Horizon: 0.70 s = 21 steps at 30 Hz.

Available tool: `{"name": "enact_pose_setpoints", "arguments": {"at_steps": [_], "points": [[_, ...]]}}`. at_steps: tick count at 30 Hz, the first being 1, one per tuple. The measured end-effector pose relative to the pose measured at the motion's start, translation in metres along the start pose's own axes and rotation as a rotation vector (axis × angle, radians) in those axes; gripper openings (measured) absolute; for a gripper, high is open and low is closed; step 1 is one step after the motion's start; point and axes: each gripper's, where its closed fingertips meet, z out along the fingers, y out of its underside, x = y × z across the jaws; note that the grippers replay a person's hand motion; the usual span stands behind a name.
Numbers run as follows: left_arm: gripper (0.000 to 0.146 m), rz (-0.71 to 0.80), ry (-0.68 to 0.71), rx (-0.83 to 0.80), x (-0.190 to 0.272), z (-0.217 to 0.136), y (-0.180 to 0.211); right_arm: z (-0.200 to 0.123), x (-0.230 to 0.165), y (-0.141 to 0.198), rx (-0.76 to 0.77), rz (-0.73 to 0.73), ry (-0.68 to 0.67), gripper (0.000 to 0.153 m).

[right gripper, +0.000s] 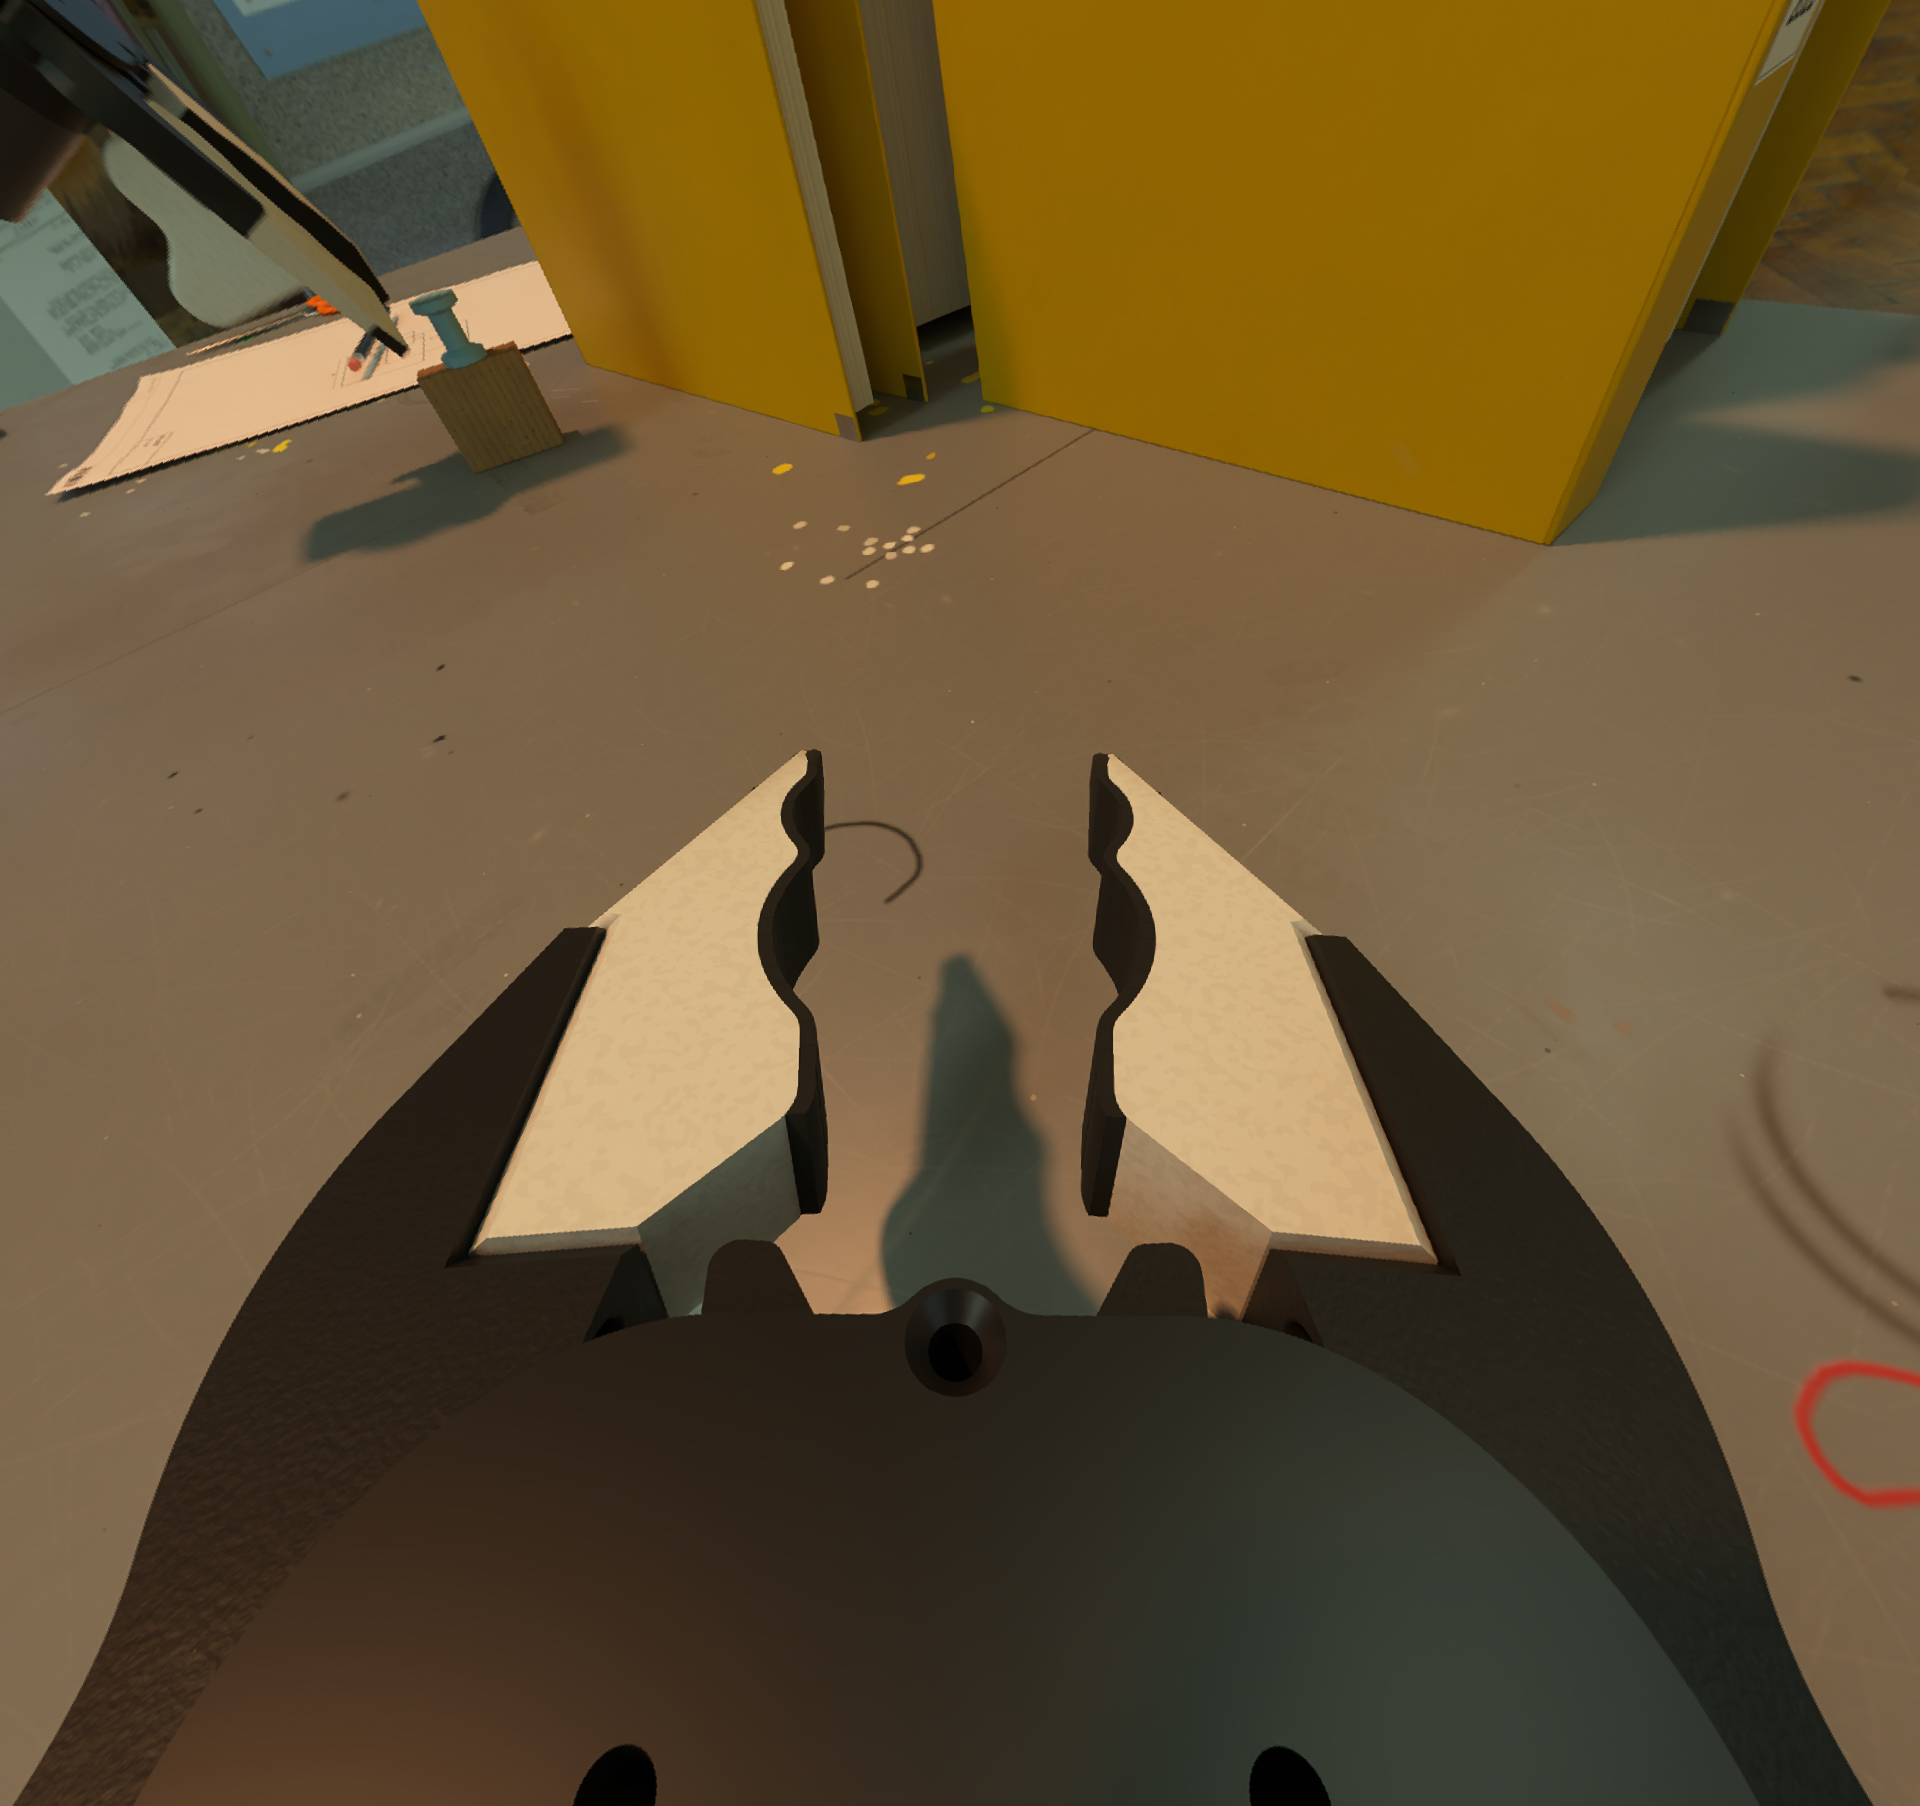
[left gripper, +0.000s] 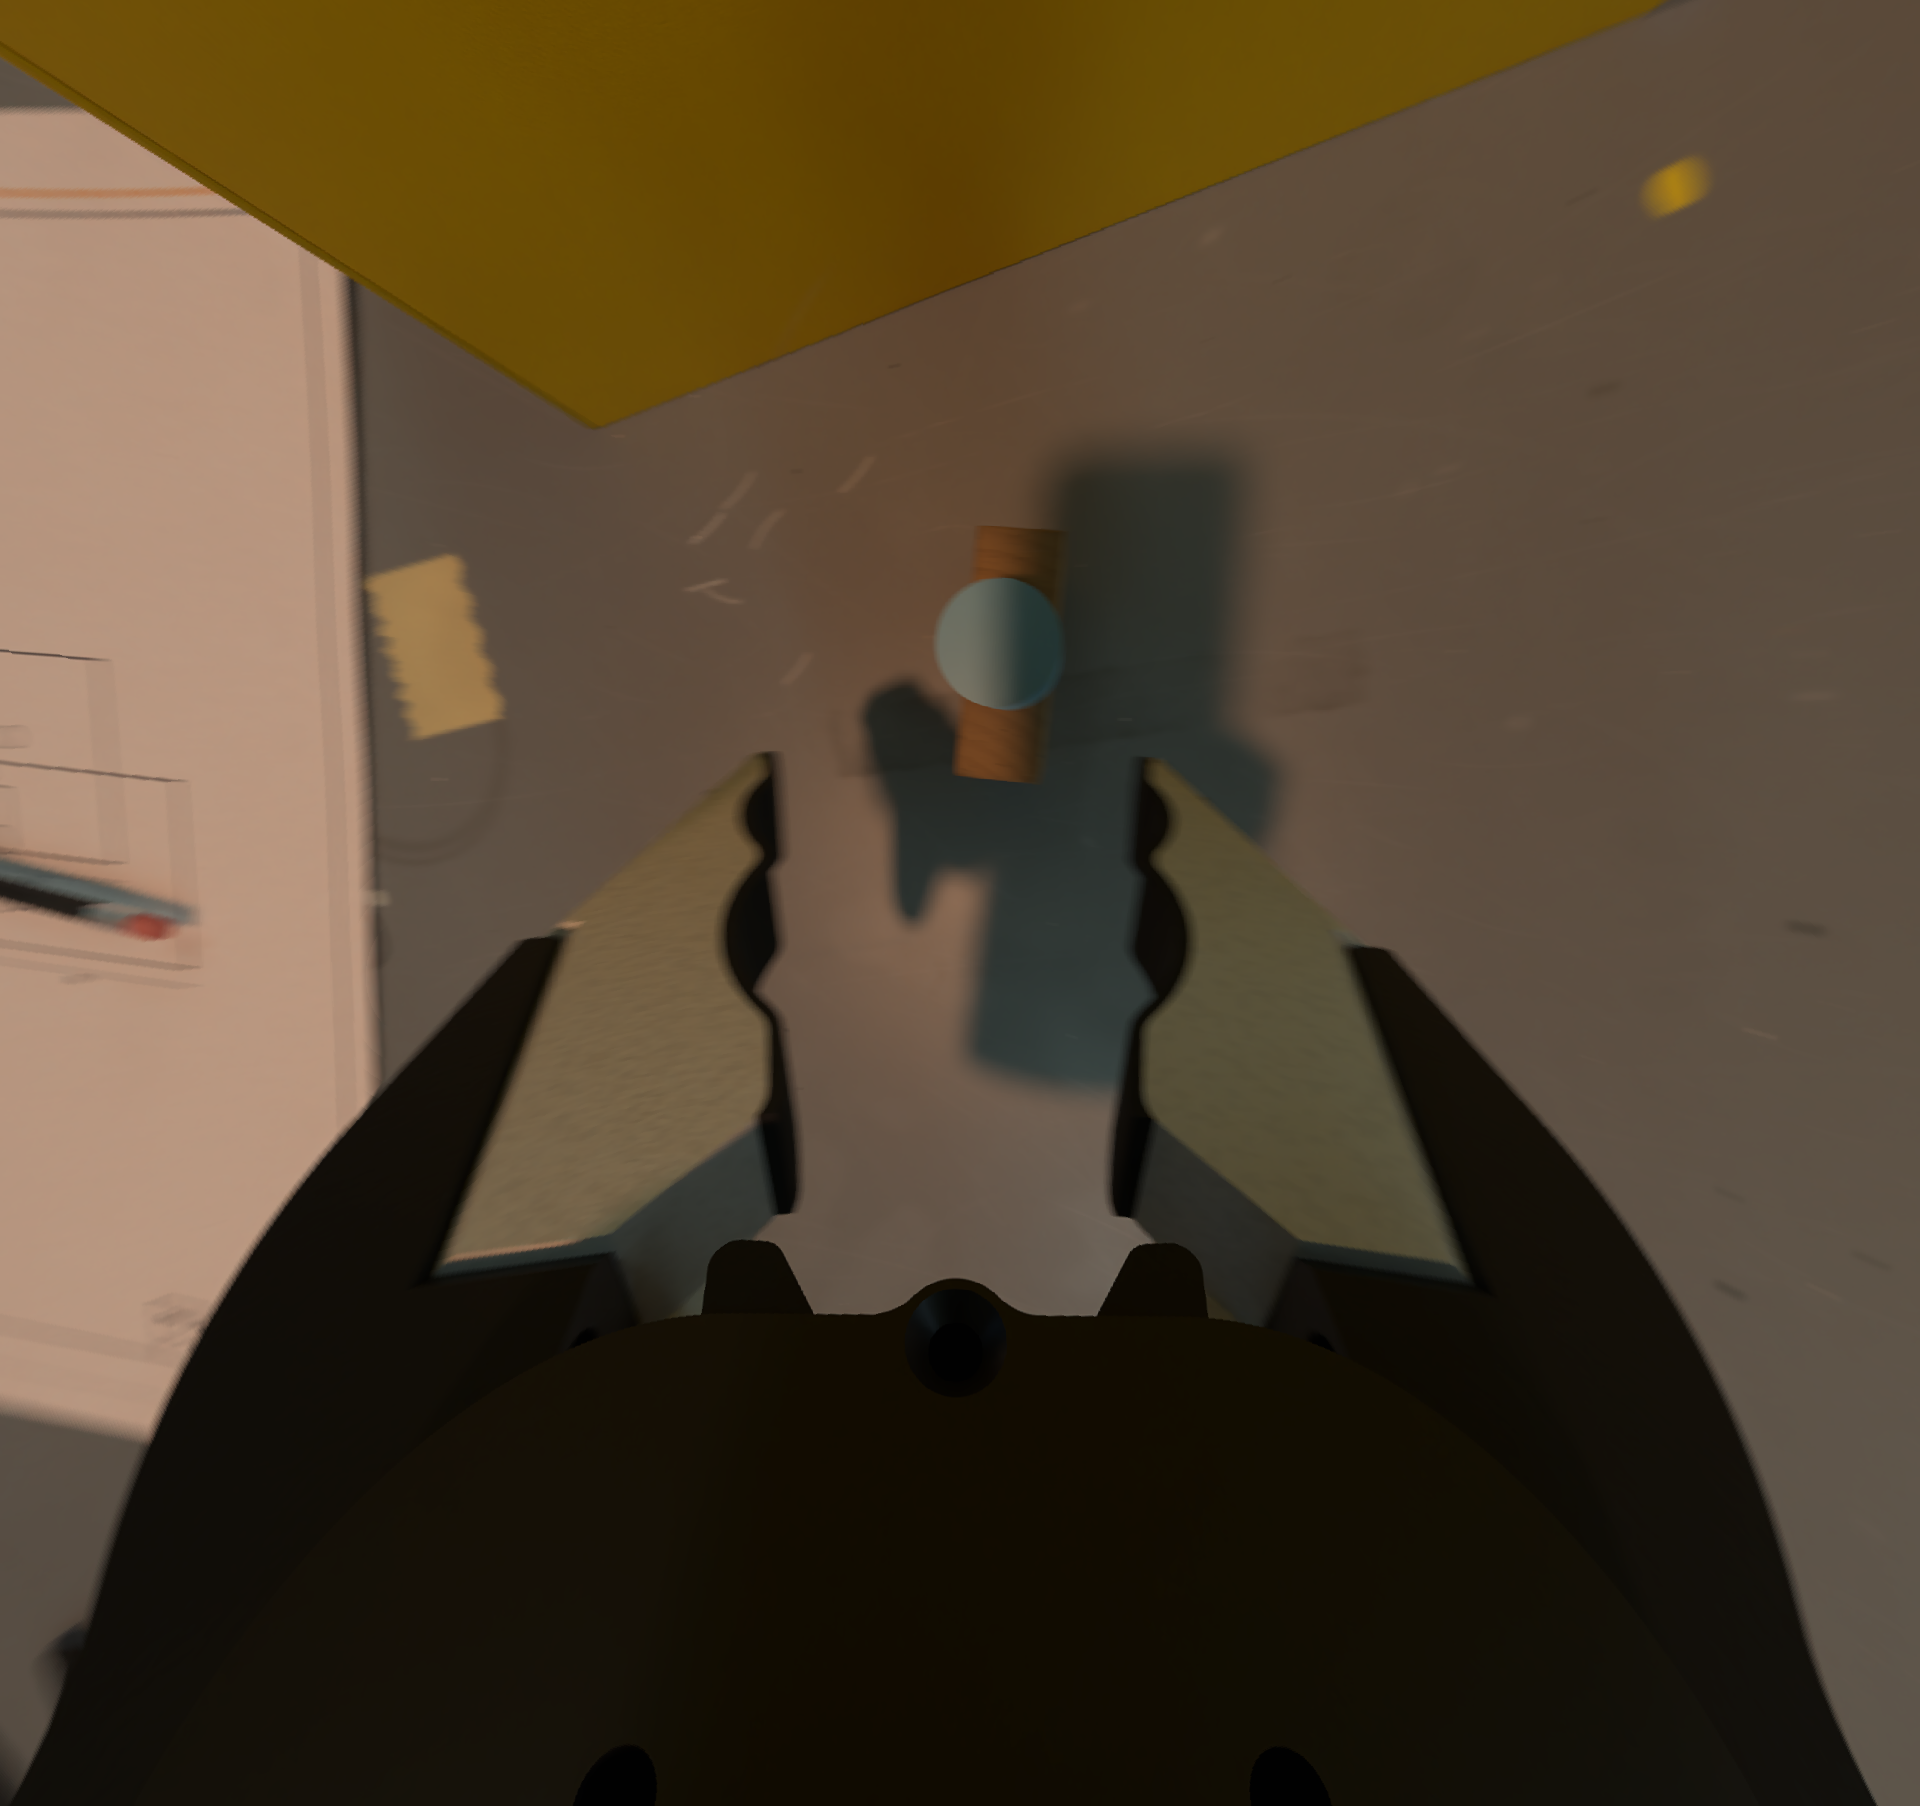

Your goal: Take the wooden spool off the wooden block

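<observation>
A pale blue spool (left gripper: pixel 998 642) stands upright on a small wooden block (left gripper: pixel 1006 736), seen from above in the left wrist view. My left gripper (left gripper: pixel 958 769) is open and empty, hovering above them with the spool just beyond its fingertips. In the right wrist view the spool (right gripper: pixel 449 328) and the block (right gripper: pixel 494 409) stand far off at the upper left, with the left gripper (right gripper: pixel 379 335) hanging over them. My right gripper (right gripper: pixel 956 761) is open and empty, low over the grey table, far from the block.
Tall yellow binders (right gripper: pixel 1195 198) stand on the table behind the block, and show as a yellow slab (left gripper: pixel 831 94) in the left wrist view. A white paper sheet (right gripper: pixel 260 395) with a pen lies left of the block. A piece of yellow tape (left gripper: pixel 434 647) lies on the table.
</observation>
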Motion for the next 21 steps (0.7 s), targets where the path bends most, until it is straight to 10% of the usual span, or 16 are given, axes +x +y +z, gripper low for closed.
{"name": "enact_pose_setpoints", "arguments": {"at_steps": [3, 8, 21], "points": [[0.098, 0.09, -0.158, -0.009, -0.011, 0.013, -0.005, 0.0, -0.001, 0.0, -0.001, 0.002, -0.004, 0.051], [0.023, 0.128, -0.075, 0.079, 0.005, 0.01, -0.02, 0.0, -0.001, 0.0, 0.0, 0.001, -0.005, 0.05], [0.023, 0.159, 0.135, 0.772, 0.068, -0.134, -0.097, 0.001, -0.002, 0.001, -0.004, 0.009, -0.014, 0.05]]}}
